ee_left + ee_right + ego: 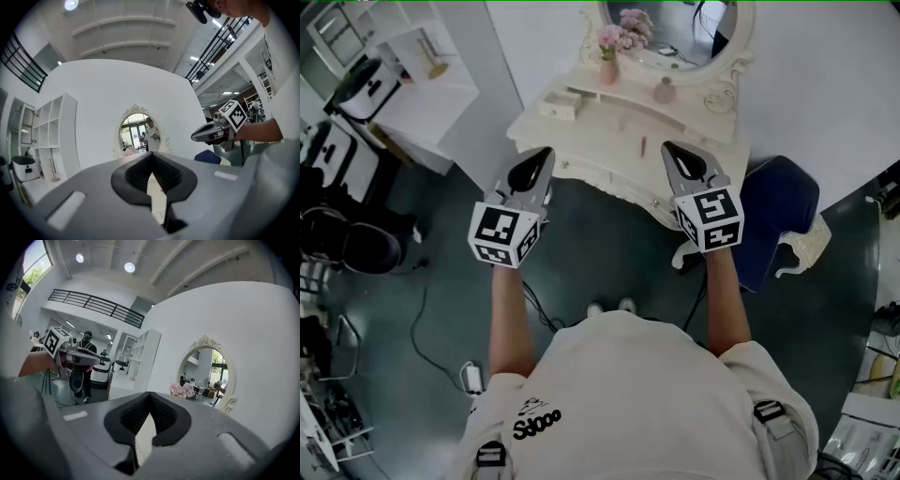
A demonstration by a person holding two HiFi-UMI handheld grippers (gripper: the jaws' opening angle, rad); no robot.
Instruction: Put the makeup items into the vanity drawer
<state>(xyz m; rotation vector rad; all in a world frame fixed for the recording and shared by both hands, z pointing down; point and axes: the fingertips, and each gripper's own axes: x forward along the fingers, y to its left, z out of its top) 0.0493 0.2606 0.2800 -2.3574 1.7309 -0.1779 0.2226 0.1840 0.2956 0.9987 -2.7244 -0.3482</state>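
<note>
Head view shows the left hand-held gripper and the right hand-held gripper held out level side by side at mid-frame. Each has its jaws pressed together on nothing, as both gripper views confirm. Just beyond their tips runs the near edge of the cream desk. On its top a slim pink stick, probably a lipstick though too small to tell, lies a little up and left of the right tip. Its long axis runs toward the top of the frame, so the right side is clearly nearer to it. Farther back a pink bottle stands near the mirror. A small drawer box sits toward the desk's upper left, closer to the left side.
</note>
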